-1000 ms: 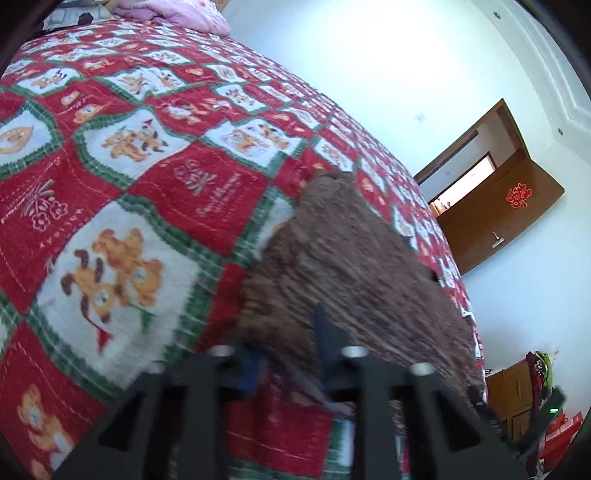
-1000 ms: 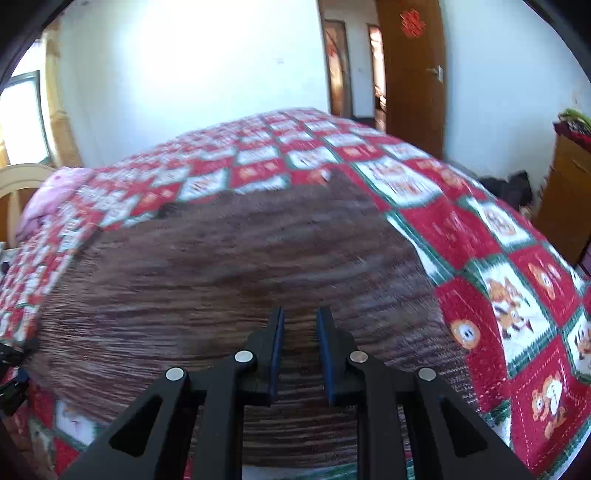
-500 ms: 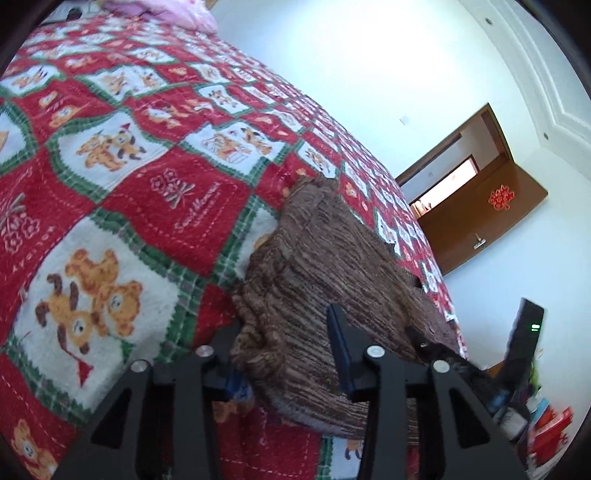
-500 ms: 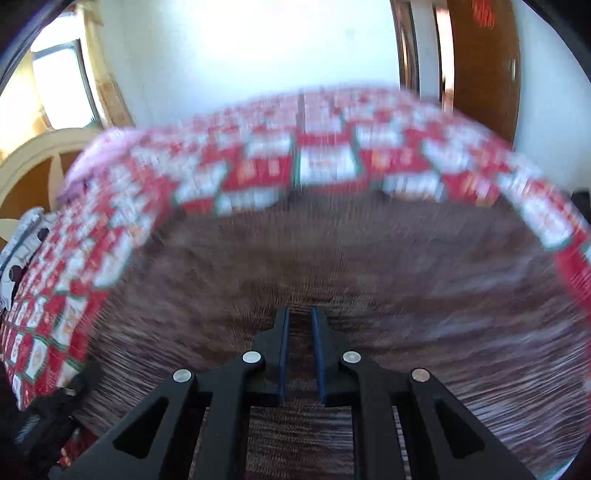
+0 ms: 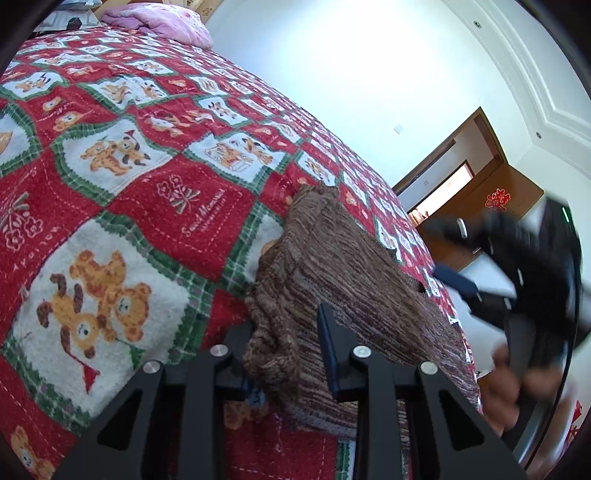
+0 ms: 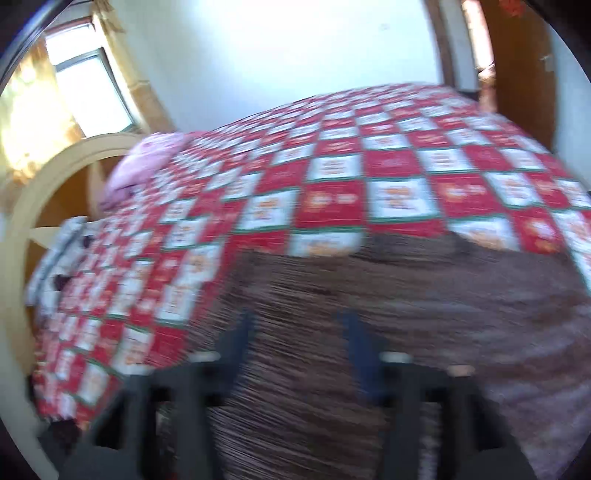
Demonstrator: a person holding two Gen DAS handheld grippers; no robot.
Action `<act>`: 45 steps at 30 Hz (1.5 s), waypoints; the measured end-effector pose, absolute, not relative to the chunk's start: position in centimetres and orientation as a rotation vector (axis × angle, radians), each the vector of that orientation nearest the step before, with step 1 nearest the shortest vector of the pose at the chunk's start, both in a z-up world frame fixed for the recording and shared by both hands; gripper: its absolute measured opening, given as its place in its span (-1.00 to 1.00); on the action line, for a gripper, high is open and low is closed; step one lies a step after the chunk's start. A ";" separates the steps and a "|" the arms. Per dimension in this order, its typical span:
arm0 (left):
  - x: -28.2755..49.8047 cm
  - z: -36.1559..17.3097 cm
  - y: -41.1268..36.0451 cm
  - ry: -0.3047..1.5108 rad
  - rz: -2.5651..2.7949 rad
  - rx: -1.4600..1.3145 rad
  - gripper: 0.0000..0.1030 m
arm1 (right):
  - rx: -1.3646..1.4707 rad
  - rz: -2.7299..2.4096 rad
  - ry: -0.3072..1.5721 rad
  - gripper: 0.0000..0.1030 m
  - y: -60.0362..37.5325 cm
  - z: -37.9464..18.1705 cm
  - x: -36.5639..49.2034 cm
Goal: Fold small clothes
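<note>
1. The left gripper (image 5: 286, 345) has its black jaws part-way apart around the near corner of the brown striped knitted garment (image 5: 343, 280). They have just been closing a little, with the bunched knit between them; whether the pads press on it I cannot tell.
2. The right gripper (image 6: 295, 350) stands with its jaws wide apart, having just been opening, and nothing is pinched between them. Its view is blurred. The same brown knit lies directly beneath and ahead of its fingertips.
3. In the left wrist view that right gripper shows as a dark blur off to the right, above the garment's far edge, with the person's hand (image 5: 517, 384) below it.
4. The garment lies doubled over on the red, white and green teddy-bear patchwork bedspread (image 5: 147, 206), which stretches away beyond both grippers to a pink pillow (image 5: 162, 22) at the far end.
5. By my judgement, one fold has just been laid and released. The next move calls for a fresh hold on an edge with the right gripper, while the left steadies its corner, to fold the piece once more.
</note>
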State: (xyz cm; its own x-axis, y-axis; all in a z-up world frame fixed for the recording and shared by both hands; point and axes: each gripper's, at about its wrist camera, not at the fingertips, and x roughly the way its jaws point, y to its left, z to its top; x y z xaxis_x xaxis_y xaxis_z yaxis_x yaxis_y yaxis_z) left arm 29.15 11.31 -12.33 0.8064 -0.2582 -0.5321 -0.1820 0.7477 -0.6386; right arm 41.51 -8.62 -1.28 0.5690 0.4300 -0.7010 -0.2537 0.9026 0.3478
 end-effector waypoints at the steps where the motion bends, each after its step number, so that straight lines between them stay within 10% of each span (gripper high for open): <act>1: 29.1 -12.4 11.4 0.643 -0.047 -0.742 -0.39 | 0.210 0.435 0.896 0.33 -7.2 -1.2 42.4; 23: 29.5 -13.2 12.2 0.657 -0.051 -0.801 -0.75 | -0.236 0.470 1.010 0.19 5.7 -6.9 46.1; 28: 29.6 -13.1 12.1 0.652 -0.059 -0.792 -0.77 | -0.358 0.428 1.000 -0.39 6.1 -7.2 45.8; 45: 29.5 -11.3 9.8 0.635 -0.180 -0.652 -0.85 | 0.262 0.520 1.016 -0.70 -4.4 -4.9 45.2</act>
